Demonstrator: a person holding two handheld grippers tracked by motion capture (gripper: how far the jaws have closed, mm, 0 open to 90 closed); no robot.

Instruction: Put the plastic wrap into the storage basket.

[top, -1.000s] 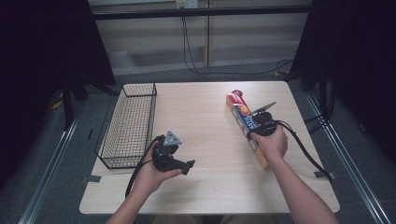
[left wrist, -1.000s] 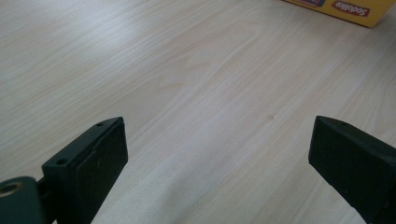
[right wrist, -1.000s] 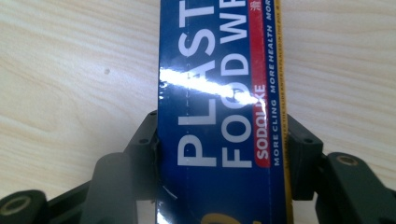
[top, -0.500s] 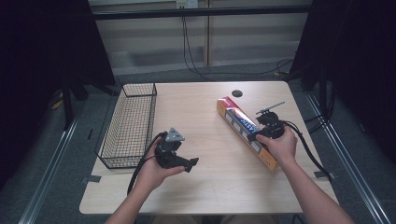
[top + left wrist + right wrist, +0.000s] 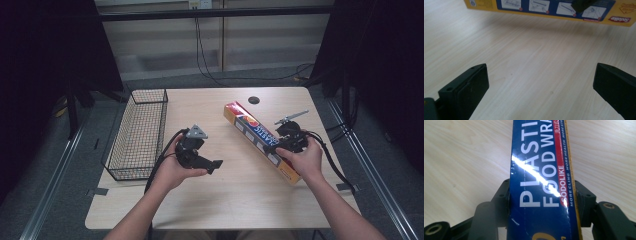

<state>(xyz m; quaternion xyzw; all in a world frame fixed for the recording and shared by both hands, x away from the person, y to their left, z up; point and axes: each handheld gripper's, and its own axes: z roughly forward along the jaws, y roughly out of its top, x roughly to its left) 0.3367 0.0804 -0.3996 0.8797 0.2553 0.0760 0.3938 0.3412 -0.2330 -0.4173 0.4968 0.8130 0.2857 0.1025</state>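
Lying diagonally on the pale wood-grain table (image 5: 210, 205), the long glossy yellow-and-blue cardboard box of plastic food wrap (image 5: 260, 138) is clamped across its width by the right hand-held gripper (image 5: 280, 149), black jaws pressed on both long sides. Left hand-held gripper (image 5: 216, 165): jaws spread wide, empty, just above bare table. Black wire-mesh rectangular basket (image 5: 138, 134) stands at the table's left edge.

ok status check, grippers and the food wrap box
Right gripper shut on the food wrap box, box lying diagonally on the table. Left gripper open, holding nothing, aimed at the box. Wire basket off to the left, nothing blocking.
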